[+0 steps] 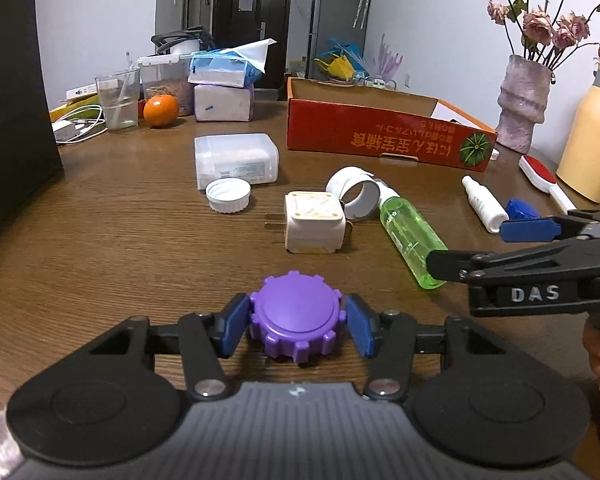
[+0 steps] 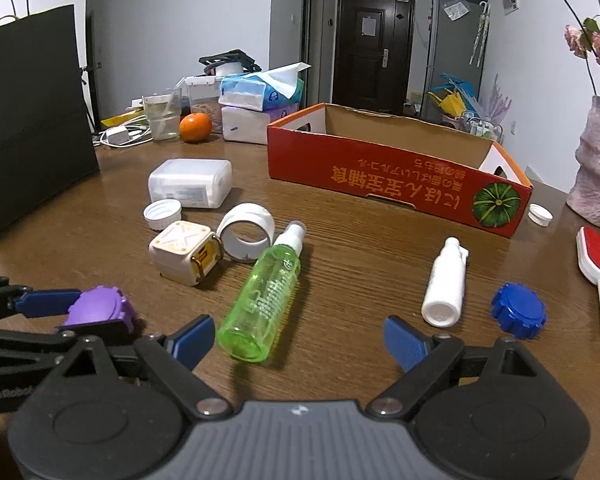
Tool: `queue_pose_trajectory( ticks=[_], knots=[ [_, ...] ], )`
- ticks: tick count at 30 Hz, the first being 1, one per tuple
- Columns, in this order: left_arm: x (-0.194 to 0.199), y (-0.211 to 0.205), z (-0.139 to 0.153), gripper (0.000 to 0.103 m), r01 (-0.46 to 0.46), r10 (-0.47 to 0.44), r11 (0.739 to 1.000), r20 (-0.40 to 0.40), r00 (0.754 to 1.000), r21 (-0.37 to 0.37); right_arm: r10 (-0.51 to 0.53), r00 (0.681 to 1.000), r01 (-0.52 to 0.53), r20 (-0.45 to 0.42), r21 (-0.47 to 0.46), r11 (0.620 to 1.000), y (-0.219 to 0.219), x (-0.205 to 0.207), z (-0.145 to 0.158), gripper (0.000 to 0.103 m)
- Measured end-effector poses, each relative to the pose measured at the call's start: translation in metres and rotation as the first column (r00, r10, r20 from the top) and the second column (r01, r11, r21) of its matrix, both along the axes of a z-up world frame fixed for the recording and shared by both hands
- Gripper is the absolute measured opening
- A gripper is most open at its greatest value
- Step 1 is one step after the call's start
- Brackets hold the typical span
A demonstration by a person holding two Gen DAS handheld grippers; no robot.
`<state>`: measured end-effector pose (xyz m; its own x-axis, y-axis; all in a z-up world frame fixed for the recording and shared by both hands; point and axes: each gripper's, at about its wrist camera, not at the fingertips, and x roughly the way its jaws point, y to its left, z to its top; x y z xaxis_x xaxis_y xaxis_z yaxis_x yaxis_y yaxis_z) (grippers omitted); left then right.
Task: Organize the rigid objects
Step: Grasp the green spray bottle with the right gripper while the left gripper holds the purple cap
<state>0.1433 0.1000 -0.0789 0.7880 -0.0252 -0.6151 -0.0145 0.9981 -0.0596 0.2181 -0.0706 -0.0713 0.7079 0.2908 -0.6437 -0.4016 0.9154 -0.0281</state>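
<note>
A purple toothed cap (image 1: pixel 294 318) sits low over the wooden table, and my left gripper (image 1: pixel 296 322) is shut on it, a blue pad against each side. The right wrist view shows this cap (image 2: pixel 98 306) at the left edge. My right gripper (image 2: pixel 300 342) stands open and holds nothing. The base of a green clear bottle (image 2: pixel 266 296), lying on its side, is just ahead of its left finger. To the right of that bottle lie a white spray bottle (image 2: pixel 446 284) and a blue toothed cap (image 2: pixel 518 316). A red cardboard box (image 2: pixel 380 184) stands open behind them.
Left of the green bottle are a white cube plug (image 2: pixel 184 252), a white ring (image 2: pixel 246 234), a white lid (image 2: pixel 162 214) and a translucent box (image 2: pixel 190 184). A red lint brush (image 2: pixel 596 272) and a vase (image 2: pixel 596 168) are at right, a black bag (image 2: pixel 32 120) at left.
</note>
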Motion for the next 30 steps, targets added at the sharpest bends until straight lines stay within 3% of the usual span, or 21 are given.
queue_pose_trajectory(
  ticks=[16,23,26,30],
  knots=[
    [-0.002,0.013,0.008,0.054,-0.049,0.049,0.999,0.023,0.999,-0.001,-0.032,0.996,0.031,-0.084,-0.019,0.999,0.028,0.04,-0.012,0.063],
    [0.0,0.011,0.012,0.054,-0.049,0.049,0.999,0.032,0.998,0.002,-0.028,0.994,0.027,-0.109,-0.011,1.0,0.031,0.044,-0.013,0.046],
    [0.002,0.01,0.014,0.054,-0.05,0.05,0.999,0.033,0.998,0.001,-0.026,0.993,0.026,-0.114,-0.006,1.0,0.031,0.045,-0.012,0.031],
    [0.002,0.008,0.018,0.054,-0.048,0.048,0.999,0.042,0.998,0.005,-0.042,0.992,0.044,-0.12,0.012,0.999,0.027,0.046,-0.011,0.03]
  ],
)
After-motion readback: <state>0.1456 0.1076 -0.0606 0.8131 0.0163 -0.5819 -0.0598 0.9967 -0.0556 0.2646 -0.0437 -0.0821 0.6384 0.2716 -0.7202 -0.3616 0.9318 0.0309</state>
